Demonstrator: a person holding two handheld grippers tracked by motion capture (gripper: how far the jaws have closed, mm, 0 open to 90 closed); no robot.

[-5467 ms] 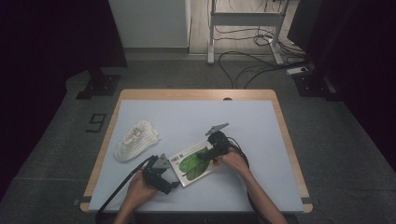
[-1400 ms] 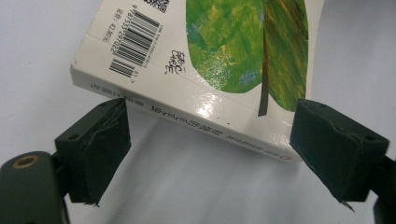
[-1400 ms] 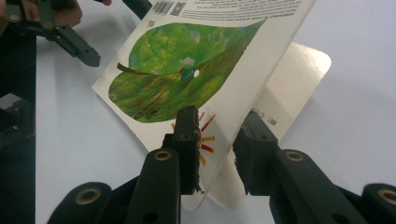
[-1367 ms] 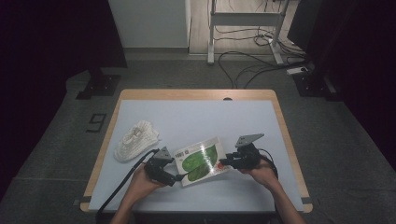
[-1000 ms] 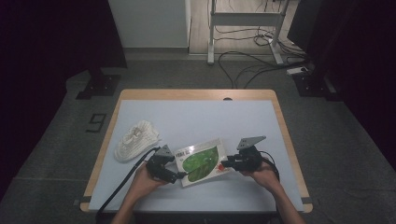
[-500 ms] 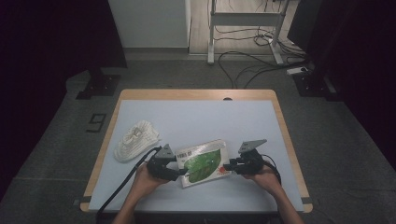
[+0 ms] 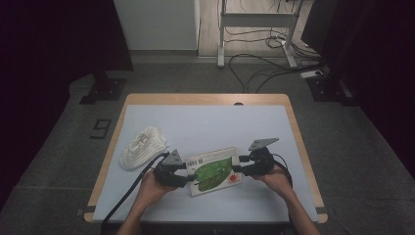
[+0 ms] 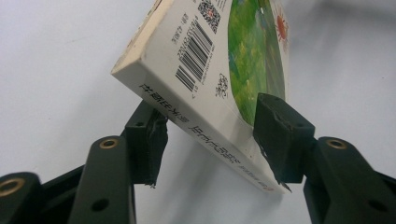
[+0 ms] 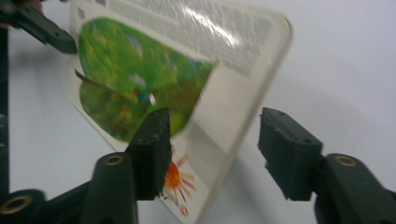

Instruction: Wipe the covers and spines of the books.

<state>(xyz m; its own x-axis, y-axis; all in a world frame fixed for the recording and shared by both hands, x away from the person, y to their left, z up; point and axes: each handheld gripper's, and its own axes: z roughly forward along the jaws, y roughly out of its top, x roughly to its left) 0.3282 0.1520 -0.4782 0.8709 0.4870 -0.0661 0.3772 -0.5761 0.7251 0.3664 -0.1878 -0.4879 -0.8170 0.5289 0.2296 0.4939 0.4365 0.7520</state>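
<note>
Tabletop [image 7: 205, 122]: wide bare stretch across the far half and far right, so plenty of room to lift or swing that way; the near edge is close behind both hands, little slack there. White cloth [image 7: 142, 146] sits left, just beside the left hand's cable, apart from the book. Book [image 7: 214, 170] near centre, back cover up, left end raised off the surface, and it has shifted slightly since a second ago. Left tongs [image 8: 210, 140] have just been closing, now gripping the book's spine corner, one pad under, one on the cover. Right tongs [image 9: 212, 149] were shut on the right edge and have just been opening; the edge sits between the jaws with the right pad clear, so released. Looks like a handover to the left side.
</note>
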